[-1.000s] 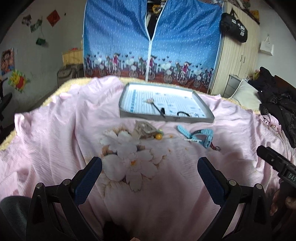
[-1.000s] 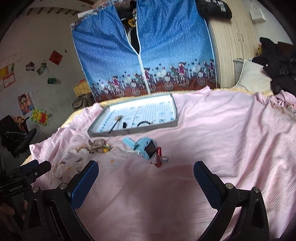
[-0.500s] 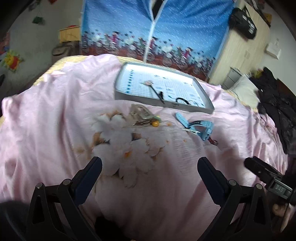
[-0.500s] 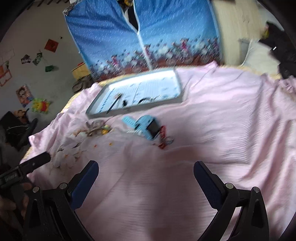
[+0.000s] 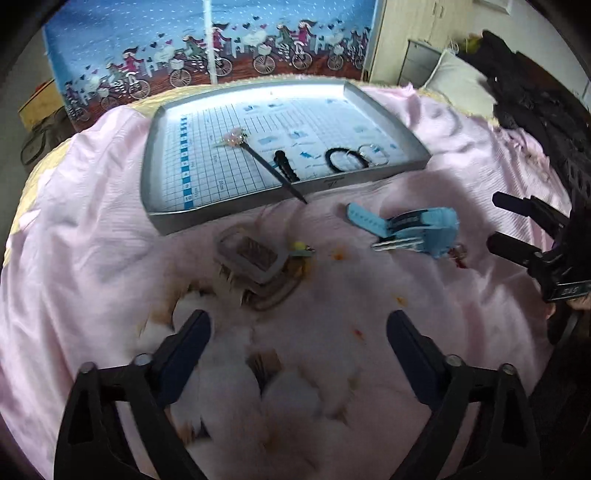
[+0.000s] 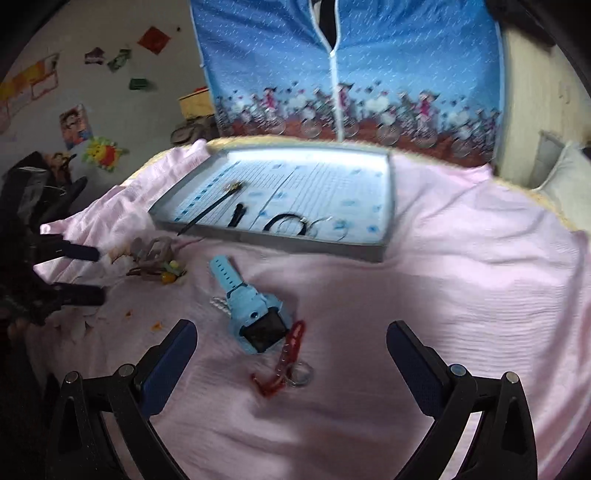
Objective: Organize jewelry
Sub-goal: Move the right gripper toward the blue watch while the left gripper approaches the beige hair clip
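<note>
A grey tray (image 5: 173, 218) (image 6: 291, 242) lies on the pink bedsheet and holds a hair stick (image 5: 271, 168), a black clip (image 5: 285, 166), a black hair tie (image 5: 341, 159) and a clear ring (image 5: 373, 154). In front of it lie a grey hair claw (image 5: 255, 260) (image 6: 153, 254) with a small yellow bead piece (image 5: 300, 248), and a light blue watch (image 5: 413, 229) (image 6: 251, 310). A red bracelet (image 6: 284, 360) and a clear ring (image 6: 301, 374) lie beside the watch. My left gripper (image 5: 297, 330) is open just short of the claw. My right gripper (image 6: 291, 339) is open around the watch and bracelet.
A blue fabric wardrobe with bicycle print (image 6: 347, 74) stands behind the bed. Dark clothes (image 5: 539, 122) and a pillow (image 5: 458, 85) lie at the right. A wooden cabinet (image 5: 417, 33) is at the back right. Stickers (image 6: 99, 151) dot the left wall.
Both grippers have moved forward and lower toward the bed. The claw now sits close before the left gripper and the watch between the right gripper's fingers. Nothing has been taken hold of.
</note>
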### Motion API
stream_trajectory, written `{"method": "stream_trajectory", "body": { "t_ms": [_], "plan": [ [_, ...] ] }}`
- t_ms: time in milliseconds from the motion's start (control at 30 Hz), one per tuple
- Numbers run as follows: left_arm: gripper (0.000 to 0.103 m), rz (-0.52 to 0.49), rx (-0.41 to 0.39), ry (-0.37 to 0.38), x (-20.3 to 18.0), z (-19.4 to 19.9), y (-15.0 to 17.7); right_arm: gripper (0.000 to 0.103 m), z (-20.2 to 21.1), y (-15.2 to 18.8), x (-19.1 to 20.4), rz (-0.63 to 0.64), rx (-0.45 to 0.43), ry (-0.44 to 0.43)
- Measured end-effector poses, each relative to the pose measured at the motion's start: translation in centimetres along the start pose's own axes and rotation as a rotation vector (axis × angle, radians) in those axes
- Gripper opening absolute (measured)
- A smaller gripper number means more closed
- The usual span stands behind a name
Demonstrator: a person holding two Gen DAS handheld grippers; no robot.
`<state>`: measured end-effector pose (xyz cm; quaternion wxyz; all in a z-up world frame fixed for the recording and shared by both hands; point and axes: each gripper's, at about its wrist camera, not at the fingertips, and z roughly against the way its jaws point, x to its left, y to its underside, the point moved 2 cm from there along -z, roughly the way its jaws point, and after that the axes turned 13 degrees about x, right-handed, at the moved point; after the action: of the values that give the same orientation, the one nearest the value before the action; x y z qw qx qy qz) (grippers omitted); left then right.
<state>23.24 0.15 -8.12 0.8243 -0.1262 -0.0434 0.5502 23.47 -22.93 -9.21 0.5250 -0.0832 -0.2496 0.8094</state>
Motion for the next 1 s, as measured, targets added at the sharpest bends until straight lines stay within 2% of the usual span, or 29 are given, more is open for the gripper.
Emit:
{"method": "stream_trajectory", "body": {
  "t_ms": [67,100,200,300,367,433,567,633,700,833,1000],
  "plan": [
    [0.064,0.003,0.041,0.010,0.6,-1.7,-0.4,0.103,-1.0,-0.2,0.0,0.015,0.029,-0.012],
    [0.062,0.016,0.070,0.022,1.1,-2.6,-0.5,0.103,-1.6,-0.4,0.4,0.045,0.045,-0.011],
    [0.061,0.029,0.063,0.024,1.7,-2.9,-1.1,0.103,-2.3,-0.8,1.7,0.125,0.036,0.014],
    [0.061,0.009,0.008,-0.028,1.8,-2.2,-1.5,0.102,-3.3,-0.8,2.6,0.157,0.049,0.001],
    [0.061,0.005,0.008,-0.024,1.8,-2.3,-1.5,0.095,-3.9,-0.6,2.9,0.151,0.062,-0.005],
    [0.061,0.002,0.016,-0.013,1.8,-2.5,-1.4,0.093,-4.4,-0.5,3.0,0.141,0.073,-0.005],
    [0.046,-0.015,0.014,-0.014,1.2,-2.8,-1.7,0.093,-4.0,-1.0,3.1,0.135,0.037,0.016],
    [0.046,-0.019,0.019,-0.005,1.0,-2.9,-1.7,0.092,-3.7,-1.2,2.9,0.118,0.020,-0.004],
    [0.046,-0.028,0.028,-0.027,0.9,-3.2,-1.7,0.092,-3.8,-1.3,2.4,0.086,0.024,-0.035],
    [0.046,-0.017,0.034,-0.009,1.0,-3.6,-1.9,0.092,-4.4,-1.4,1.7,0.065,0.035,-0.048],
    [0.045,-0.033,0.027,-0.013,0.8,-3.6,-2.0,0.084,-4.9,-1.5,2.2,0.075,0.038,-0.071]
  ]
}}
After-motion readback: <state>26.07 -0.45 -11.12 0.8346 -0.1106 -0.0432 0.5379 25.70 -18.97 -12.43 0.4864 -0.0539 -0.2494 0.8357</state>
